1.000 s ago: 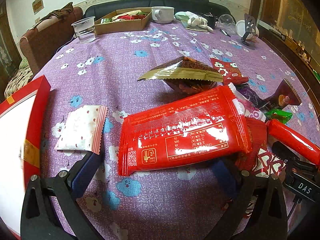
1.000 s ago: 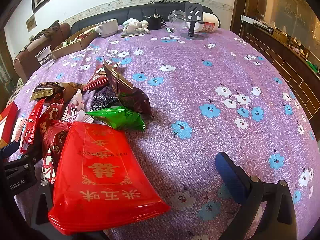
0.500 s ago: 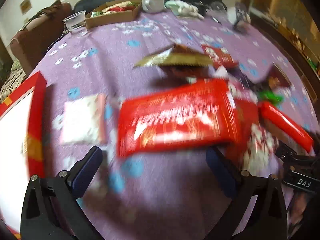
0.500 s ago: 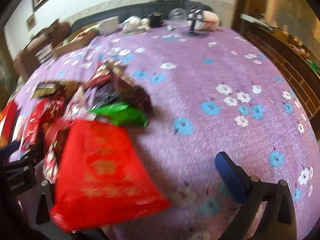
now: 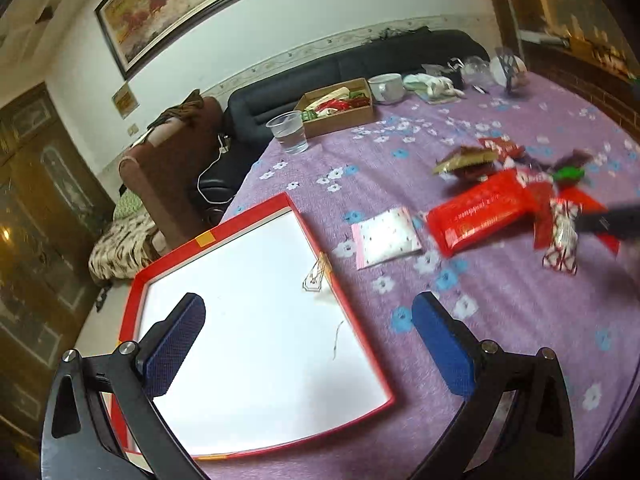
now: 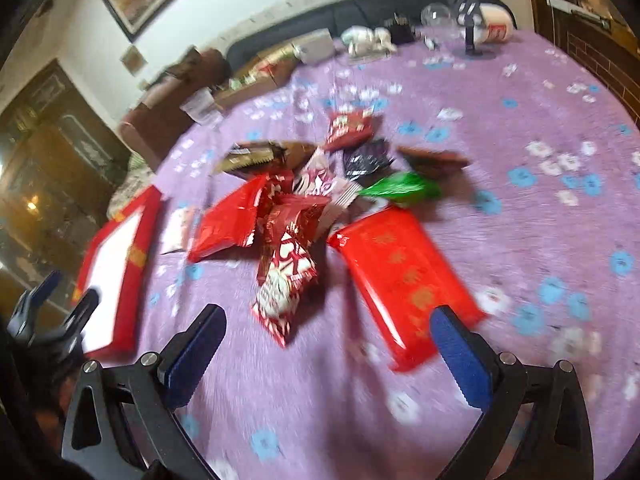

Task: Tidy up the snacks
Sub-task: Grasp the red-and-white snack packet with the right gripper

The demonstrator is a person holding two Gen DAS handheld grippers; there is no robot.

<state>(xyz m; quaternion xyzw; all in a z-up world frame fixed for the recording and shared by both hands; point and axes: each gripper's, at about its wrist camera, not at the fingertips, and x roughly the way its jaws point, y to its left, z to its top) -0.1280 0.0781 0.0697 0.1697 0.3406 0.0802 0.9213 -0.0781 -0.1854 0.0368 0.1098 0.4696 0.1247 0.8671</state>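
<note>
A pile of snack packets lies on the purple flowered table: a long red packet (image 5: 480, 212), a white dotted packet (image 5: 386, 237), a red-and-white packet (image 6: 286, 280), a flat red packet (image 6: 408, 284), a green one (image 6: 400, 189) and brown ones (image 6: 256, 156). A red-rimmed white tray (image 5: 260, 336) lies at the table's left edge; it also shows in the right wrist view (image 6: 116, 268). My left gripper (image 5: 308, 344) is open and empty above the tray's right rim. My right gripper (image 6: 328, 352) is open and empty, above the table in front of the pile.
A clear plastic cup (image 5: 288, 132), a cardboard box with snacks (image 5: 336, 106) and a white mug (image 5: 386, 87) stand at the table's far side. A brown armchair (image 5: 172, 164) and a dark sofa (image 5: 360, 68) stand beyond. The left gripper shows at the right view's lower left (image 6: 52, 320).
Both grippers have pulled back and risen from the pile. The left one has swung left over the tray. The right one has let go of the flat red packet, which lies on the table.
</note>
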